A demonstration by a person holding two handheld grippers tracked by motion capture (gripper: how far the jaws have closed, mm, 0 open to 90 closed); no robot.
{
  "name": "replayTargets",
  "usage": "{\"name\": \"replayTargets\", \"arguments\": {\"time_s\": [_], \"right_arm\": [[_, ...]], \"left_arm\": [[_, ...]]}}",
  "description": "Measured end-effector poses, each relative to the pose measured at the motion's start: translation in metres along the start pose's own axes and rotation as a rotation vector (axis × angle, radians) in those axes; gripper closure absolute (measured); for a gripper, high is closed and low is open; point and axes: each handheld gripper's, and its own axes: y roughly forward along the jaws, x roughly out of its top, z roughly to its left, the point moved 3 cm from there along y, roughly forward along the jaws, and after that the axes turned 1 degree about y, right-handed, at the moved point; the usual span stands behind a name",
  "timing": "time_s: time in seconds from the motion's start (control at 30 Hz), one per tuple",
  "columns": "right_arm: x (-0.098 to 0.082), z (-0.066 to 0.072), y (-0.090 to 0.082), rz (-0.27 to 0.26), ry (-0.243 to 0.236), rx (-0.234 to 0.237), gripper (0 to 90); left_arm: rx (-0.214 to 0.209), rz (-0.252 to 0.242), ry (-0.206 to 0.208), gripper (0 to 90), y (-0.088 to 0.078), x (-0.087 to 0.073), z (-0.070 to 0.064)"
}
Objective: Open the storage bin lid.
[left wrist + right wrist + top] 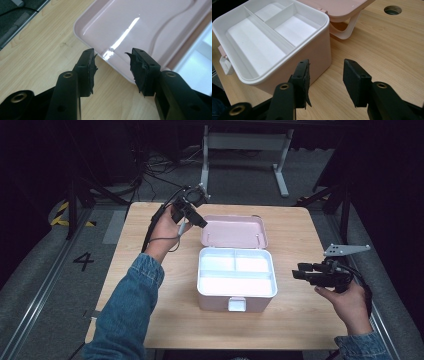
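The left claw [111, 71] is hanging with its jaws parted and nothing between them, hovering just over the near corner of the pink lid [150, 27], which is lying flung back flat on the bench [50, 55]. The right claw [325, 82] is gaping wide and gripping nothing, sitting beside the box [274, 45]. The box is standing open in the middle of the bench, showing its white tray [236, 272].

Lid [233, 231] behind box [236, 281], on table [150, 320]
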Motion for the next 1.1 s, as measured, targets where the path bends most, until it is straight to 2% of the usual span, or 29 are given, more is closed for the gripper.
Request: {"name": "replayTargets", "arguments": {"time_s": [0.23, 0.43, 0.5, 0.77, 0.93, 1.03, 1.1], "right_arm": [[0.002, 0.001, 0.006, 0.008, -0.011, 0.005, 56.2], [0.002, -0.001, 0.008, 0.014, -0.006, 0.003, 55.9], [0.002, -0.001, 0.008, 0.012, -0.005, 0.003, 55.9], [0.004, -0.003, 0.01, 0.013, -0.004, 0.002, 55.6], [0.008, -0.007, 0.01, 0.013, -0.012, -0.002, 54.7], [0.012, -0.009, 0.011, 0.015, -0.017, -0.011, 53.9], [0.013, -0.01, 0.012, 0.014, -0.021, -0.013, 53.9]], "left_arm": [[-0.01, -0.026, 0.007, 54.3, -0.029, -0.026, -0.014], [-0.004, -0.046, 0.008, 53.5, -0.044, -0.053, -0.027], [-0.009, -0.046, 0.016, 53.5, -0.046, -0.06, -0.03], [-0.015, -0.076, -0.002, 53.0, -0.054, -0.094, -0.044], [-0.013, -0.092, -0.026, 51.0, -0.054, -0.119, -0.057], [-0.024, -0.099, -0.055, 50.8, -0.053, -0.135, -0.061], [-0.018, -0.078, -0.067, 50.1, -0.051, -0.141, -0.061]]}}
